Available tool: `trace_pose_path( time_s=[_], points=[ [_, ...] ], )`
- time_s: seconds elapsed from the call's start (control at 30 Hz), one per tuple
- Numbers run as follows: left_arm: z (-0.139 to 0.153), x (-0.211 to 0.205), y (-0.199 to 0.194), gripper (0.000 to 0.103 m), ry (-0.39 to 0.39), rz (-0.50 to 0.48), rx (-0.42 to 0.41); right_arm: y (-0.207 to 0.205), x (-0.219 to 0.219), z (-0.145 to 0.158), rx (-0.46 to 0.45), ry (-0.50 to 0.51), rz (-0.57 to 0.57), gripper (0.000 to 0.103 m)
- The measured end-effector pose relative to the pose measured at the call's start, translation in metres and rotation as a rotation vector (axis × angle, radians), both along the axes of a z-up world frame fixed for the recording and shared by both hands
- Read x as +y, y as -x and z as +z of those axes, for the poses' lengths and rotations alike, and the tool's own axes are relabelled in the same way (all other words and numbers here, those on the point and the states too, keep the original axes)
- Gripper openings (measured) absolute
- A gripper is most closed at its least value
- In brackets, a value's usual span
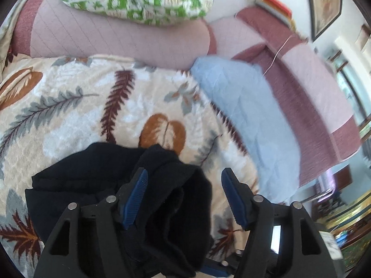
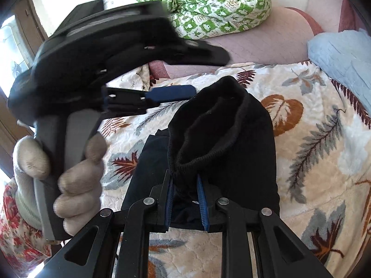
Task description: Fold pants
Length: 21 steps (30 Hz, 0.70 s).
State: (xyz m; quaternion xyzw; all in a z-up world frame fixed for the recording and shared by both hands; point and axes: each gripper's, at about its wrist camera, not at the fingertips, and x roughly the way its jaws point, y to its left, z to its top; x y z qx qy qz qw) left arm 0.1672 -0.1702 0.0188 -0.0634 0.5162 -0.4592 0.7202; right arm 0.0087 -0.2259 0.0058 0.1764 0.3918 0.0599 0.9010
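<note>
The black pants [image 1: 97, 171] lie bunched on a cream blanket with a leaf print [image 1: 69, 106]. In the left wrist view my left gripper [image 1: 185, 180] is open, its jaws wide apart; a fold of the pants bulges up between them and lies against the left pad. In the right wrist view my right gripper [image 2: 186, 190] is shut on the ribbed elastic waistband of the pants [image 2: 222, 125], holding it lifted off the blanket [image 2: 313, 139]. The left gripper [image 2: 171, 93] shows there held by a gloved hand [image 2: 76, 180], blurred, to the left of the pants.
A green and white patterned quilt [image 2: 208, 7] sits on a pink padded cushion [image 1: 116, 37] at the back. A light blue pillow [image 1: 245, 115] lies to the right, also in the right wrist view [image 2: 343, 58]. A maroon and pink cushion [image 1: 308, 97] runs along the right side.
</note>
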Motion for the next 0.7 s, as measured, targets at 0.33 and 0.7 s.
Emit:
trace_pose_path(
  time_s=[0.33, 0.7],
  points=[
    [-0.005, 0.018, 0.002, 0.012, 0.021, 0.049, 0.004, 0.005, -0.001, 0.003, 0.003, 0.008, 0.009, 0.02],
    [-0.012, 0.105, -0.023, 0.009, 0.085, 0.197, 0.048, -0.017, 0.035, 0.009, 0.023, 0.039, 0.075, 0.02]
  ],
)
